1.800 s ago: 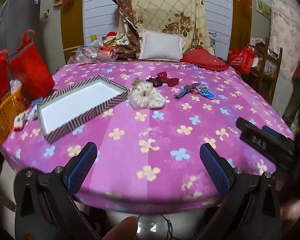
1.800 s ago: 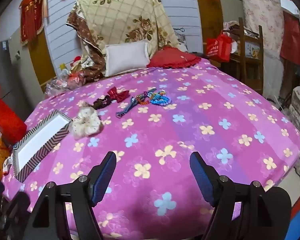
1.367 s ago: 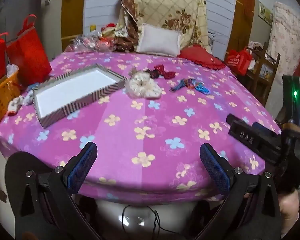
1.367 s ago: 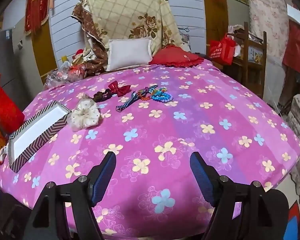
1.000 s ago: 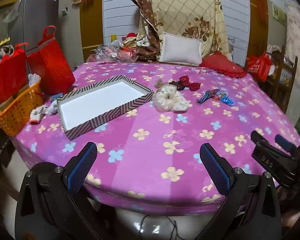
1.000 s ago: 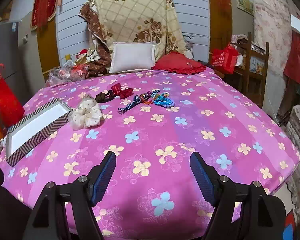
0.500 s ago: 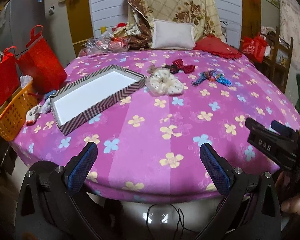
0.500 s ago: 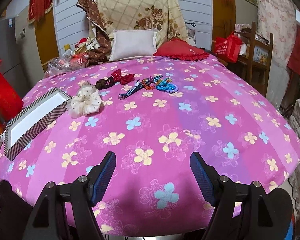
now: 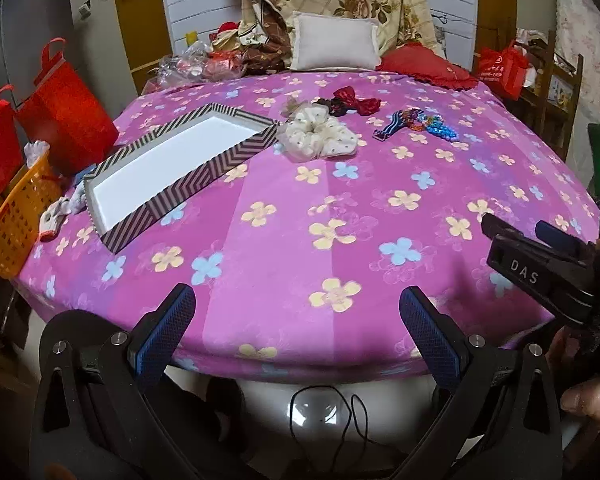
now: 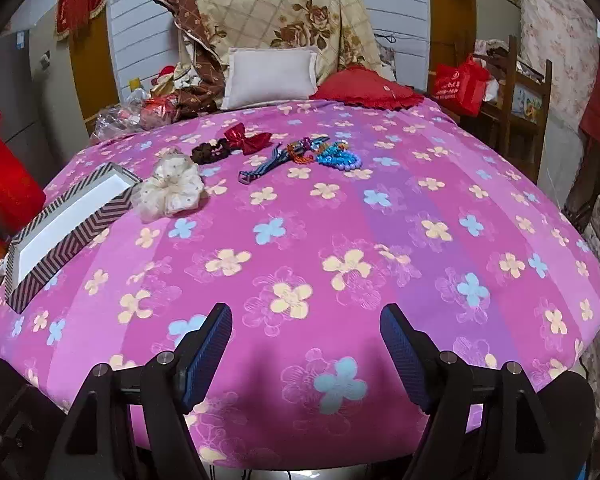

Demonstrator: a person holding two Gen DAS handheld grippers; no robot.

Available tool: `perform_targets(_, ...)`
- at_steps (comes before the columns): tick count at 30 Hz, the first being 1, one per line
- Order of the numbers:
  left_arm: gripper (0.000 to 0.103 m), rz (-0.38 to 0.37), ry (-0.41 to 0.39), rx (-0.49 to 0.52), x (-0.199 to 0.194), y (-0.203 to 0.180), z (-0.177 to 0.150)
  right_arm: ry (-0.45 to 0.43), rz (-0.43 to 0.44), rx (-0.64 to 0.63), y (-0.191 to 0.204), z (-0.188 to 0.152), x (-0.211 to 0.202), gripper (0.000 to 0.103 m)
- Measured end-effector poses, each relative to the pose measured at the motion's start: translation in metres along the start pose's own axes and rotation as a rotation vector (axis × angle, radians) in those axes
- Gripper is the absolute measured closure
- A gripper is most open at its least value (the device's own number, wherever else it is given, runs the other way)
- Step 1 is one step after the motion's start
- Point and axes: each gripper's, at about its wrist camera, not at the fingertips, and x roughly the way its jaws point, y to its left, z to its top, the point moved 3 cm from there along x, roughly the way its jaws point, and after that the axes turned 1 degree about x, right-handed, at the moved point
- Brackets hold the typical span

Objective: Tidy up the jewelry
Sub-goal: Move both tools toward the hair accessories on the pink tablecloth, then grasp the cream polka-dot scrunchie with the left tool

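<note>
Both views shifted slightly vs a second ago, just wobble near the counter (image 9: 284,240) front edge; nothing picked yet, task not started. Left tongs (image 9: 296,324) and right tongs (image 10: 306,340) both spread wide, empty. Jewelry pile (image 10: 324,154), cream scrunchie (image 10: 172,190), dark scrunchie (image 10: 210,152) and red bow (image 10: 246,138) sit far side; striped tray (image 9: 172,168) empty, left, scrunchie touching its corner. Wide bare cloth between for approach; tray's near end sits close to the left rim

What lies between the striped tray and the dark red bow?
The cream scrunchie lies against the striped tray corner; a brown scrunchie sits just before the dark red bow. The right wrist view shows it best.
</note>
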Motion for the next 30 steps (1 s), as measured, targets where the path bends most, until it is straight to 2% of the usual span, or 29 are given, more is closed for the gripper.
perform_targets(4,0.001,-0.003,-0.015,0.012,0.001,0.0,0.005,0.012,-0.005,0.008,-0.006,0.002,0.005,0.029)
perform_targets(8,0.001,0.023,-0.029,0.07,0.01,0.002,0.022,0.018,-0.006,0.002,-0.01,0.015,0.012,0.029)
perform_targets(14,0.001,0.063,-0.056,0.055,0.045,0.017,0.066,0.026,-0.005,0.0,-0.011,0.049,0.028,0.029)
perform_targets(18,0.001,0.062,-0.03,0.041,0.076,0.023,0.089,0.048,-0.008,0.006,-0.009,0.062,0.046,0.029)
perform_targets(28,0.001,0.035,-0.005,0.074,0.134,0.025,0.116,0.084,-0.008,0.024,-0.01,0.076,0.089,0.029)
perform_targets(30,0.011,0.006,0.013,0.076,0.144,0.025,0.119,0.092,0.002,0.015,-0.008,0.078,0.098,0.029)
